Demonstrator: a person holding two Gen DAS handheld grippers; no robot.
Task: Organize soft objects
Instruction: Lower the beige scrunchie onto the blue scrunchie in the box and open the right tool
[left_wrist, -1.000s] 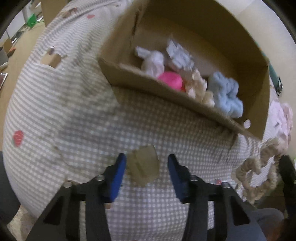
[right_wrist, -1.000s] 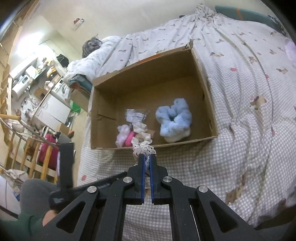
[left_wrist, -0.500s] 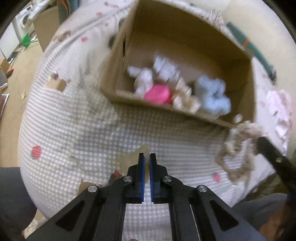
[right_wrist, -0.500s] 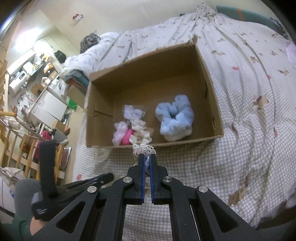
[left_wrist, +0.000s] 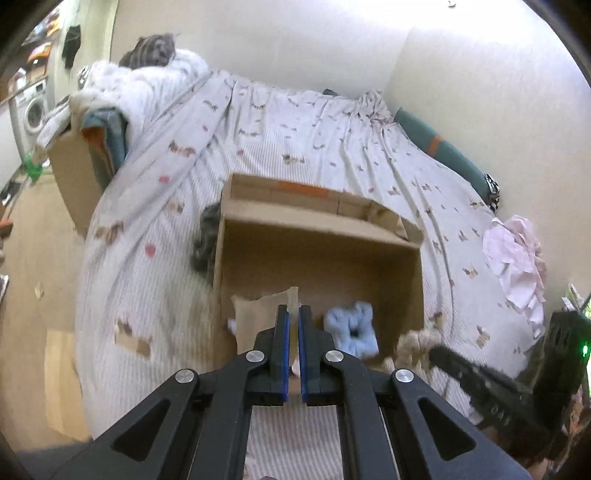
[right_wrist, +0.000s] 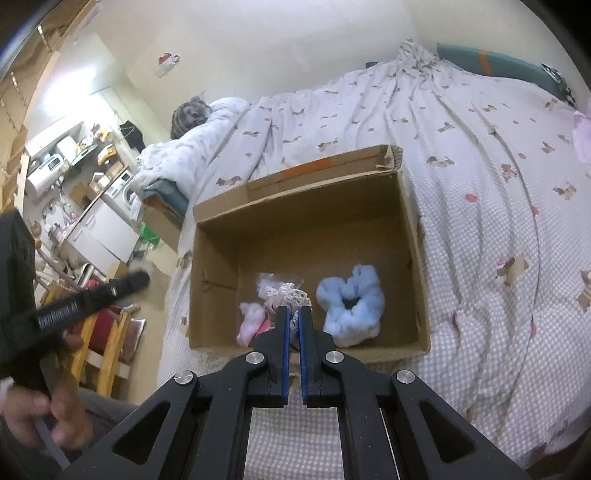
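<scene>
Cardboard is the target here: the open box (right_wrist: 310, 206) sits on the bed's checked cover (right_wrist: 480, 258), and both pairs of tongs hang over its near wall. The left tongs (left_wrist: 291, 314) are pinched shut on a thin beige scrap of cloth (left_wrist: 262, 314) that stands up above the tips. The right tongs (right_wrist: 293, 314) are clamped on a cream lace scrunchie (right_wrist: 293, 293), which bunches just past the tips. Already in the box lie a fluffy blue scrunchie (right_wrist: 351, 306), a pink-and-white bundle (right_wrist: 251, 321) and a small clear packet (right_wrist: 267, 282).

What worries me is how close both loads are to the front edge. Let go too soon and the light scrap could flutter down outside the wall onto the cover, I'd guess. The lace looks apt to snag on a blue pad and cling instead of dropping. With both tools crowding one corner, they might knock together, or nudge the box so it slides on the soft bedding.
</scene>
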